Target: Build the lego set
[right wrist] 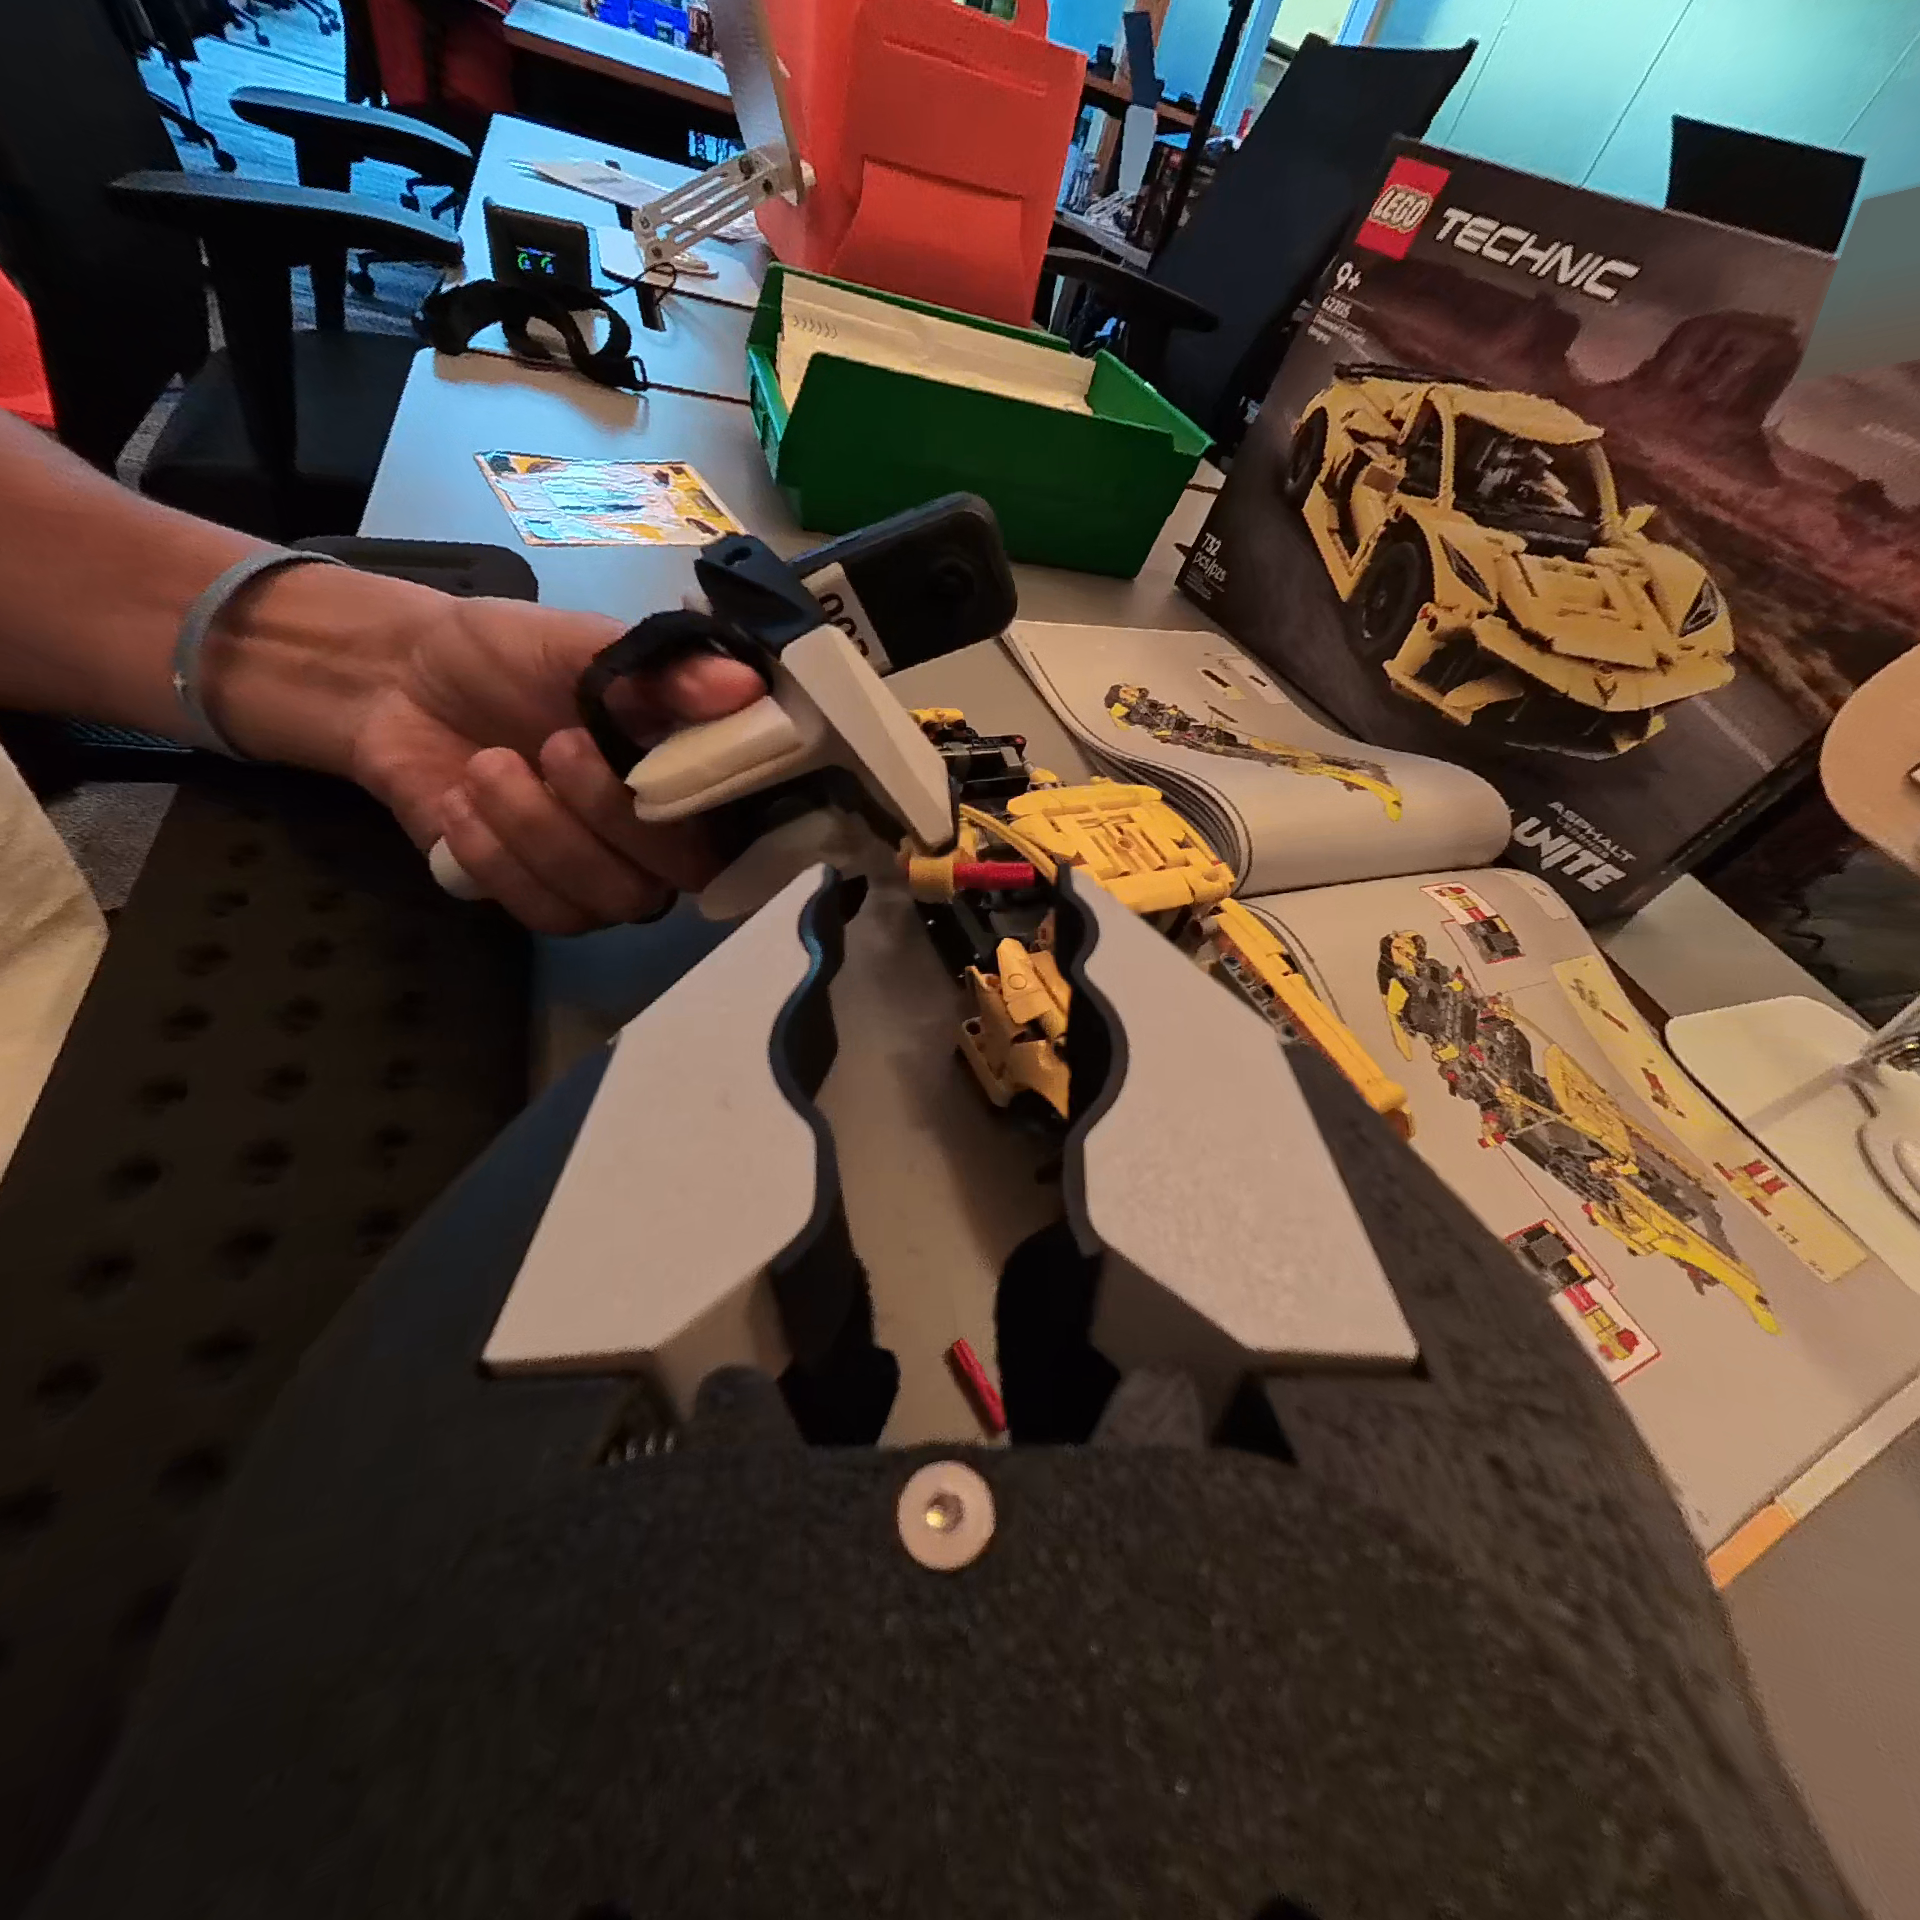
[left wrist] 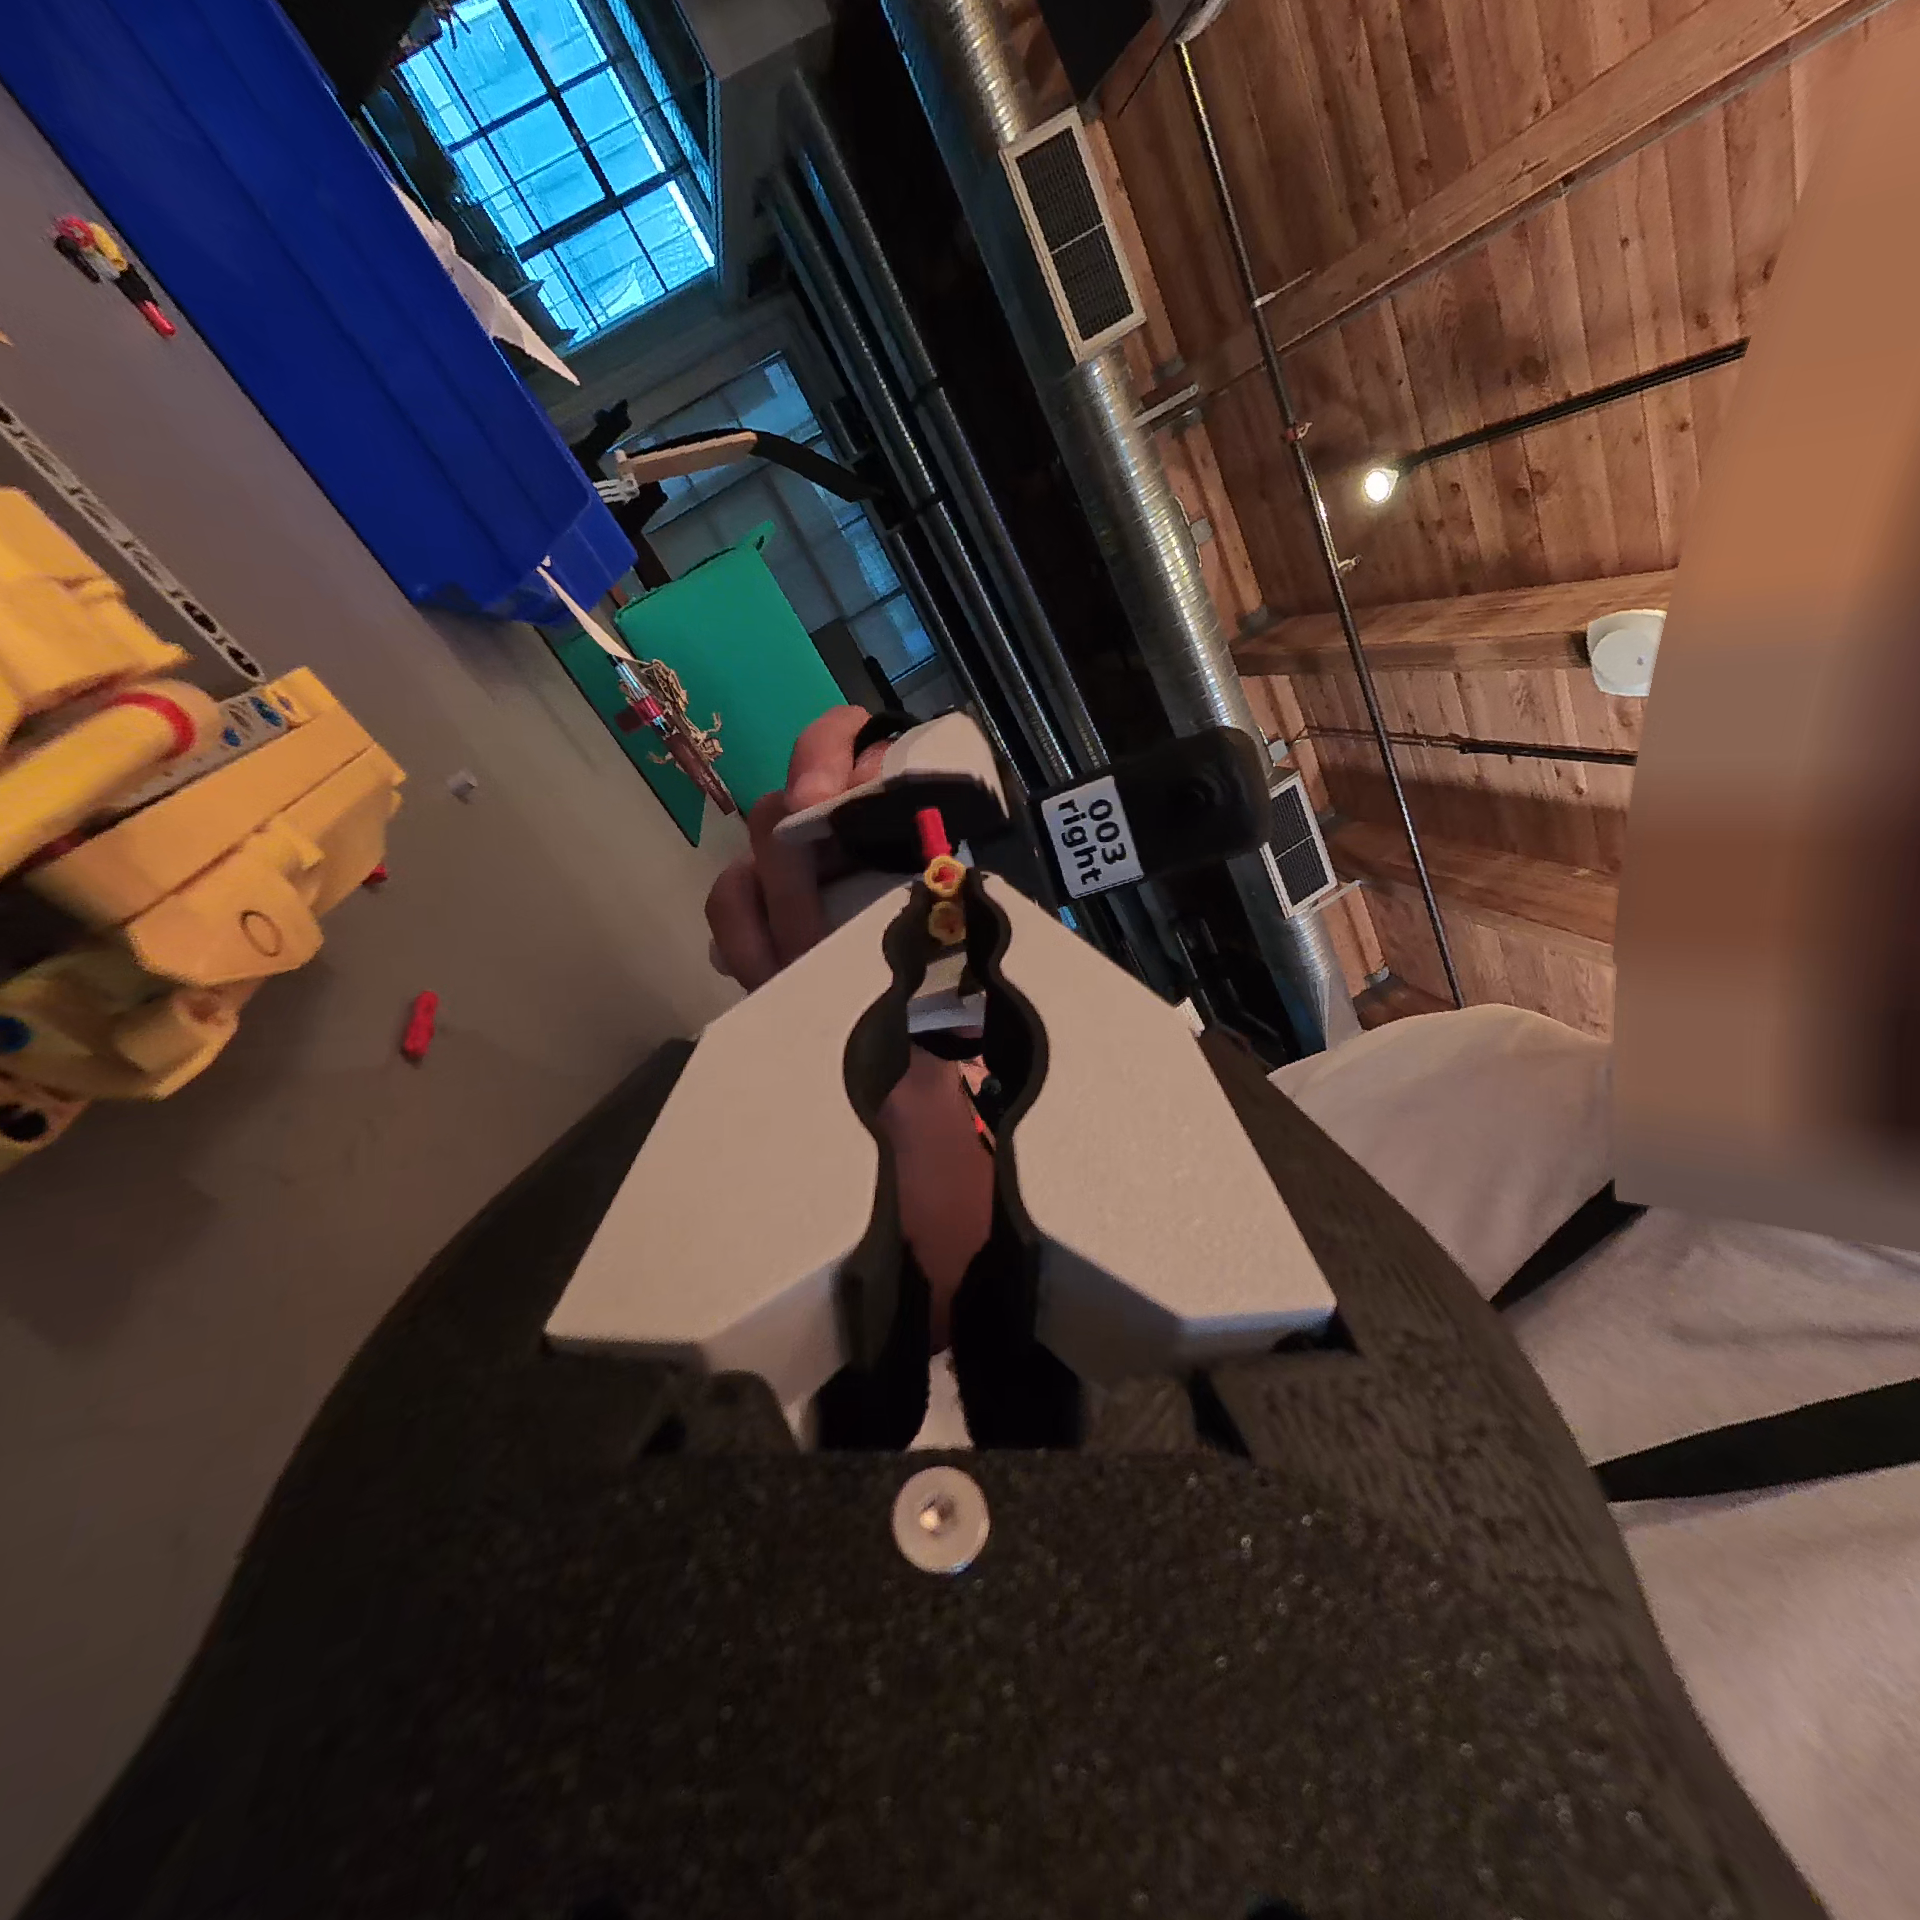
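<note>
Left gripper (left wrist: 948,896): its jaws are drawn together on a small yellow connector (left wrist: 944,894), pinched at the very tips; in the right wrist view the same gripper (right wrist: 930,842) is seen held by a hand (right wrist: 499,748) reaching in from the left, a grey band on the wrist

Red axle (left wrist: 927,831): it is seen sticking out of the yellow connector, pointing away from the left gripper's tips; in the right wrist view it (right wrist: 995,876) lies level, its free end just short of the right gripper's right-hand finger (right wrist: 1174,1091)

Right gripper (right wrist: 951,904): its jaws are spread wide and nothing is held between them; the axle and connector sit at its mouth

Lego car (right wrist: 1081,842): the partly built yellow and black model is set on the table (right wrist: 436,436), directly beyond the open jaws and beside the instruction booklet (right wrist: 1455,1091); in the left wrist view it (left wrist: 156,831) is seen blurred at the left edge

Loose red pin (right wrist: 977,1382): it is lying on the table between the bases of the right gripper's fingers; in the left wrist view one red pin (left wrist: 420,1023) is seen near the model

Box (right wrist: 1538,499): it is stood upright behind the open booklet, a yellow car pictured on its front

Green bin (right wrist: 977,468): it is placed farther back on the table, white papers inside

Sticker sheet (right wrist: 608,499): it is laid flat to the left of the green bin
</note>
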A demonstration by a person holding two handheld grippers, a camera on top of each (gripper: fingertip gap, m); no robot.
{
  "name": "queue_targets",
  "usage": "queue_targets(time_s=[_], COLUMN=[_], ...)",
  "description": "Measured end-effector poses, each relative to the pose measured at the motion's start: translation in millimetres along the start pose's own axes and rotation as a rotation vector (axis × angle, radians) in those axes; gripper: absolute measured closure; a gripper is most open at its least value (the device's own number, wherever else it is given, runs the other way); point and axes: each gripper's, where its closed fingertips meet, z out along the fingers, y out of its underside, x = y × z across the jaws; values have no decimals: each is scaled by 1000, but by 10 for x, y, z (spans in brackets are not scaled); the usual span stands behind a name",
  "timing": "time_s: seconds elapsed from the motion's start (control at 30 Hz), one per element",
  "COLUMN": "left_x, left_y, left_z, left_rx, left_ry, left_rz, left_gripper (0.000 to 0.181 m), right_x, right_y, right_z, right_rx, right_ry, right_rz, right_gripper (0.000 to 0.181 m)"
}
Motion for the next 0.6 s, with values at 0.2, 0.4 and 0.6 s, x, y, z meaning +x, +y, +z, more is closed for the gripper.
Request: queue_targets(time_s=[0.2, 0.4, 0.6], left_x=[-41, -71, -76], left_y=[-12, -18, -60], left_z=[-2, 0, -20], left_rx=[15, 32, 64], left_ry=[-28, -56, -62], left_rz=[8, 28, 34], left_gripper=[176, 176, 178], right_x=[27, 73, 43], right_y=[27, 79, 168], right_z=[76, 100, 119], right_rx=[-59, -122, -177], right_ry=[45, 155, 149], right_rz=[-23, -33, -20], right_gripper=[151, 156, 153])
